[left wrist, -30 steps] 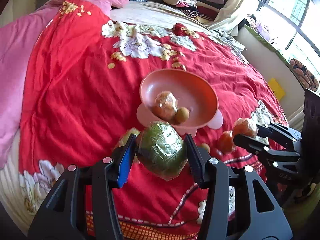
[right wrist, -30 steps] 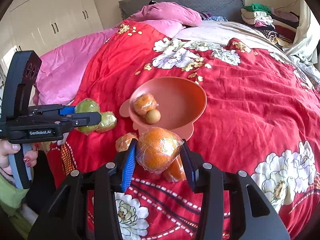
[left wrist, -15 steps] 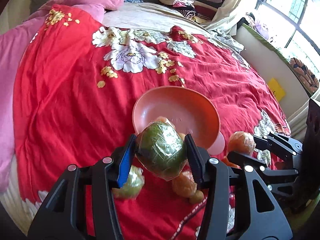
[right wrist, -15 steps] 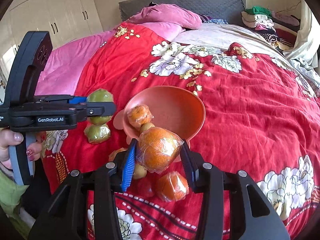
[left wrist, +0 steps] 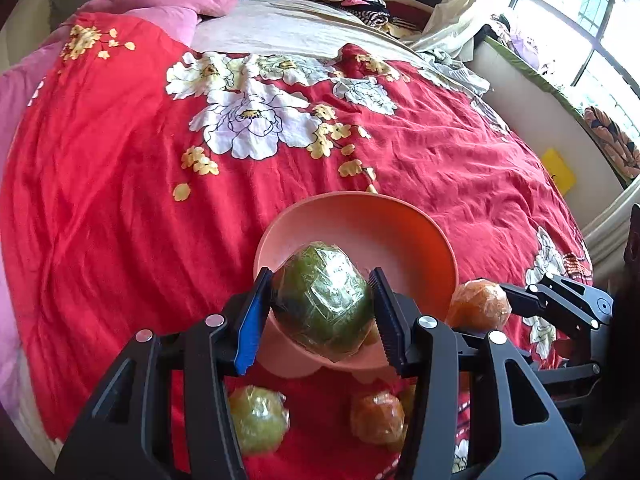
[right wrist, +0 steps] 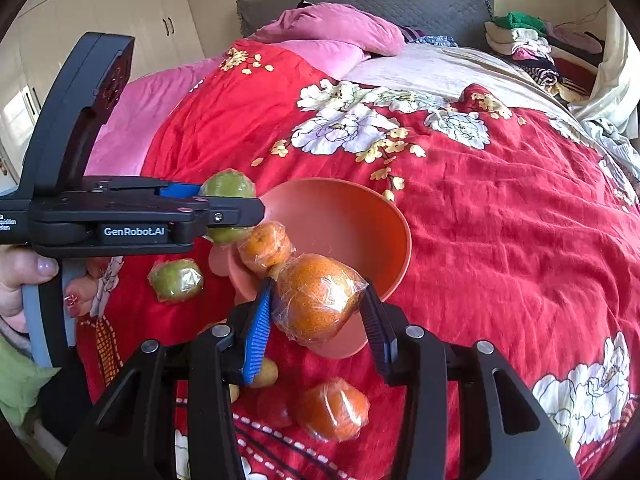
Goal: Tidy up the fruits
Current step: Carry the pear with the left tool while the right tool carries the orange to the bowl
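My left gripper (left wrist: 322, 312) is shut on a plastic-wrapped green fruit (left wrist: 322, 306) and holds it over the near rim of the pink bowl (left wrist: 360, 216). My right gripper (right wrist: 318, 312) is shut on a wrapped orange (right wrist: 316, 296) at the bowl's near edge (right wrist: 360, 216). A wrapped orange (right wrist: 264, 246) lies inside the bowl. The left gripper also shows in the right wrist view (right wrist: 228, 208); the right gripper shows in the left wrist view (left wrist: 508, 300).
On the red floral bedspread (left wrist: 120, 200) in front of the bowl lie a wrapped green fruit (left wrist: 258, 420), a wrapped orange (left wrist: 378, 416), another orange (right wrist: 334, 410) and a small yellowish fruit (right wrist: 268, 374). Pink pillows (right wrist: 332, 28) and folded clothes (right wrist: 520, 36) lie at the far end.
Both grippers have moved forward with their fruits, up to the bowl's near rim. The loose fruits now lie below and behind the fingers.
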Demonstrator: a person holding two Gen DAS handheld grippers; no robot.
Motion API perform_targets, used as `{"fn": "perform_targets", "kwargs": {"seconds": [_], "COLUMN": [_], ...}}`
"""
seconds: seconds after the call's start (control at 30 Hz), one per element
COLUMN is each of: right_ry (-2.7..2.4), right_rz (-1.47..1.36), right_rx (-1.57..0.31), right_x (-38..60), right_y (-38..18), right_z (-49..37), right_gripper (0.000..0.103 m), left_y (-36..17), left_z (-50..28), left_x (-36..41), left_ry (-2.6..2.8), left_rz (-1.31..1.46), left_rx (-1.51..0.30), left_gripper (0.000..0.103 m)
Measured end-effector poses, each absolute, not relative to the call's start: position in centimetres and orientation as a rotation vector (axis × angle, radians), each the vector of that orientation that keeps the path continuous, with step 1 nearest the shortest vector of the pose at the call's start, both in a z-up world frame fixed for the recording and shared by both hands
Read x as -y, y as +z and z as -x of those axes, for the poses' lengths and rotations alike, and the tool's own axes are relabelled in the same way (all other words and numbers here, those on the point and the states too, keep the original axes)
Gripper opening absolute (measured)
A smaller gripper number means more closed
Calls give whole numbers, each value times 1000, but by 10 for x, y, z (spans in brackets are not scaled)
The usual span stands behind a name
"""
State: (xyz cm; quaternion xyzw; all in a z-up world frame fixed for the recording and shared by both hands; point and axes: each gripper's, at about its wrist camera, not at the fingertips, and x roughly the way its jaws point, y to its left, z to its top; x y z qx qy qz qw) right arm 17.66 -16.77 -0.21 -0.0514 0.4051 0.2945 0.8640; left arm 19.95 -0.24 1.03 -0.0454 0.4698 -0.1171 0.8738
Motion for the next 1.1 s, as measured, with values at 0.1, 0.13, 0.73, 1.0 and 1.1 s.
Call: {"fn": "perform_targets", "kwargs": {"seconds": [0.1, 0.13, 0.73, 1.0, 1.1], "right_ry": [618, 618, 625, 616, 613], "right_rz": [110, 111, 168, 191, 195], "right_rx": [-854, -856, -884, -903, -906], "right_x": [166, 166, 147, 143, 142], "right_y": [-5, -6, -20, -28, -30], "right_z": [-180, -182, -195, -199, -199], "right_gripper": [41, 41, 41, 41, 41], "left_y": [8, 8, 0, -1, -2], "left_z": [-206, -208, -231, -239, -243], "left_x": [4, 4, 9, 10, 11], "left_ry": [-246, -247, -261, -262, -260], "left_rz": [90, 89, 92, 94, 91], "left_rx": [-984, -984, -988, -992, -995], "left_gripper": [41, 41, 41, 41, 41]}}
